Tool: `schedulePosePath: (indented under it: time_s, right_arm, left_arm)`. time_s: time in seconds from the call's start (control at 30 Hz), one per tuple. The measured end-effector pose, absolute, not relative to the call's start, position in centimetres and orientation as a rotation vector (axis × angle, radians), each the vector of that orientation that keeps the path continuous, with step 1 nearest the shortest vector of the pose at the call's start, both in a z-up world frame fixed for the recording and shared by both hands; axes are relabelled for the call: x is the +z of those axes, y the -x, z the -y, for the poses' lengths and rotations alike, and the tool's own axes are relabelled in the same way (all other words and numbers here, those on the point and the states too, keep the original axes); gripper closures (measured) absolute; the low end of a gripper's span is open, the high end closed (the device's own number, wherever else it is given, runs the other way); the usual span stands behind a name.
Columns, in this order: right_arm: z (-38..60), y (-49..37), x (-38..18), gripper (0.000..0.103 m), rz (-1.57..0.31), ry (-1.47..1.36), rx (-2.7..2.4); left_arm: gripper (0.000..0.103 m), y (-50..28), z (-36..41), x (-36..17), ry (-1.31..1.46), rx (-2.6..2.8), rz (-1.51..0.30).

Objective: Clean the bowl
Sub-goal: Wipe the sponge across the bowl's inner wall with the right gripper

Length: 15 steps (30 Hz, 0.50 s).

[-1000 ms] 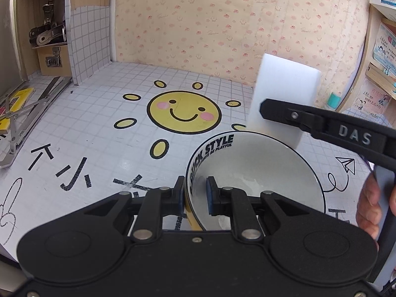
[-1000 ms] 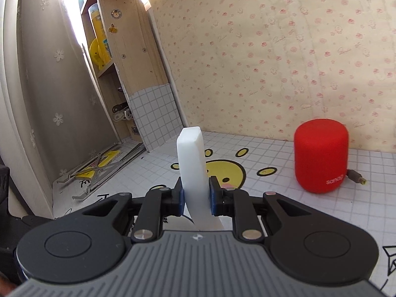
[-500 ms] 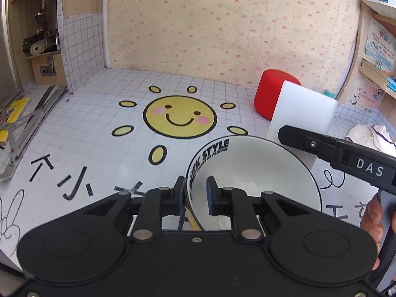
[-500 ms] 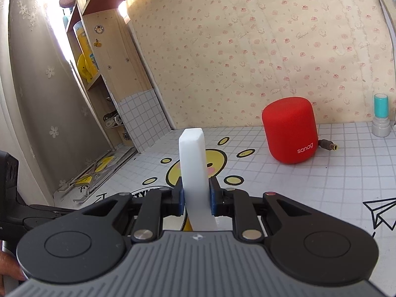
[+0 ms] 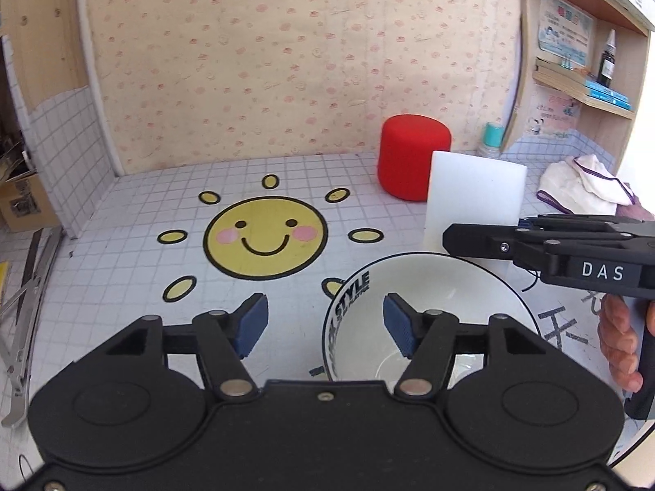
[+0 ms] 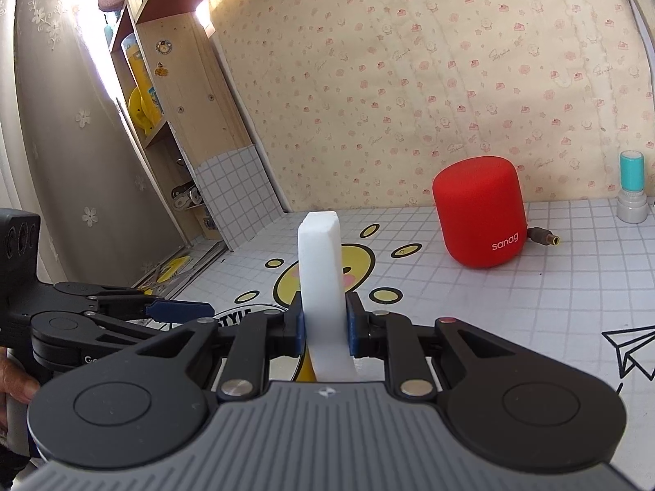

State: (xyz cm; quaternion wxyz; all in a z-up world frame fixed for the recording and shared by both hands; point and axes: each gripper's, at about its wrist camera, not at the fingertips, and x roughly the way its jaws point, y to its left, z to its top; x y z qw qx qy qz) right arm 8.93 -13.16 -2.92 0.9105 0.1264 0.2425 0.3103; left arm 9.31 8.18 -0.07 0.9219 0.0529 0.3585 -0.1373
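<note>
**Bowl let go, sponge not yet put down**

The left gripper (image 5: pixel 325 325) is opening, its pads straddling the bowl (image 5: pixel 430 319) rim without pressing; the bowl sits on the counter (image 5: pixel 123 270), apparently clean. Beyond, the right gripper (image 6: pixel 326 329) clamps the white sponge (image 6: pixel 321 274), which probably needs setting down.

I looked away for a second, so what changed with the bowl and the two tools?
The left tool let go of the bowl rim; its jaws are opening, rim between them untouched. The bowl now sits on the table. The right tool stays clamped on the white sponge.
</note>
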Motion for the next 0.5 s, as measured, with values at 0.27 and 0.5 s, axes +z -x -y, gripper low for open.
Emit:
schedulePosePath:
  time_s: [0.27, 0.5]
  right_arm:
    - [12.8, -9.4, -2.5, 0.082, -0.488, -0.24, 0.632]
    - [12.0, -10.5, -2.0, 0.082, -0.48, -0.233, 0.643]
  left_arm:
    - [0.077, -10.0, -7.4, -1.6, -0.148, -0.353, -0.826]
    - [0.084, -8.7, -8.1, -1.6, -0.002, -0.215, -0.83]
